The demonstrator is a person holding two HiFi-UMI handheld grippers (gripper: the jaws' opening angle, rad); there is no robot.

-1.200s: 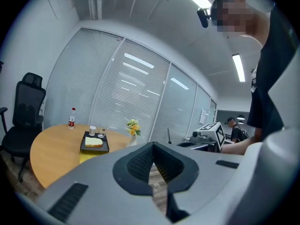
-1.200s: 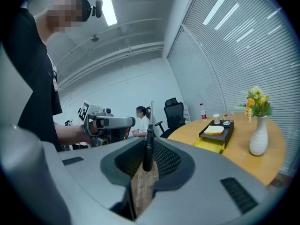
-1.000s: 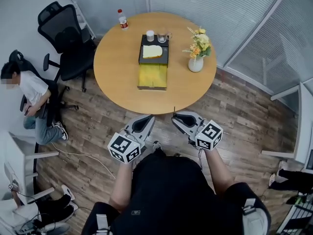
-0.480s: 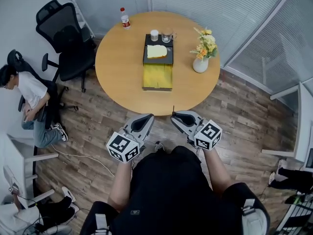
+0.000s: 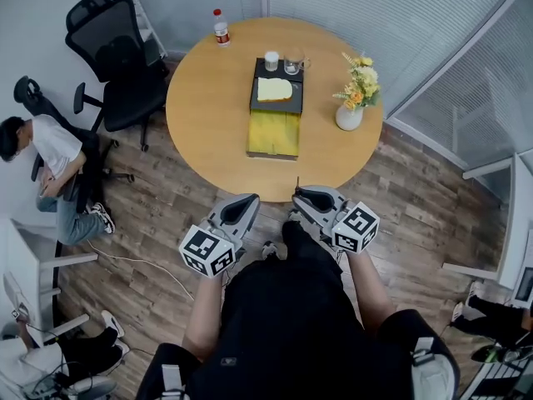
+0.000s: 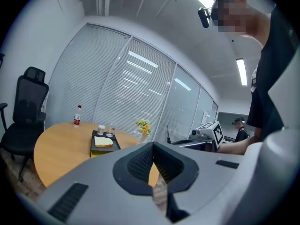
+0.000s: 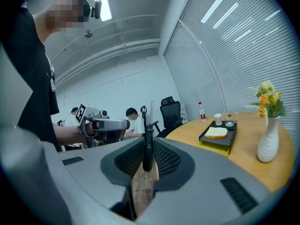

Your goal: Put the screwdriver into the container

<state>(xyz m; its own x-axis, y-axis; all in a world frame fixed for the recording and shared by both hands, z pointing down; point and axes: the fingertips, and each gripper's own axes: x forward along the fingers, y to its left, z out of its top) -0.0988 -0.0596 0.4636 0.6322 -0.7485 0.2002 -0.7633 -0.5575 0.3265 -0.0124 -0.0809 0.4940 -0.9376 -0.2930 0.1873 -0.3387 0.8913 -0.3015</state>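
Starting on the left: the left gripper (image 5: 244,202) is basically along for the ride. Its jaws are pressed together on nothing, and it's parked short of the bench's (image 5: 204,127) near edge, probably just to stay out of the way. The bench is a round, smooth wood-look top. Toward its middle sits the yellow container (image 5: 273,134), a boxy rectangular thing. A dark tray (image 5: 256,98) with a pale slice of bread (image 5: 274,89) seems to rest over its far part, though it's hard to be sure.

The right gripper (image 5: 301,197) is the one doing the job. It's clamped tight around the dark handle of the screwdriver (image 5: 297,187), and the thin metal shaft pokes straight up out of the jaws. So the tool is in the air at the bench's near edge, well apart from the container. Holding it by the chunky handle makes sense, since it gives a better grip than the skinny shaft. Off to the right there's a smooth white vase (image 5: 349,117) of flowers to steer clear of.
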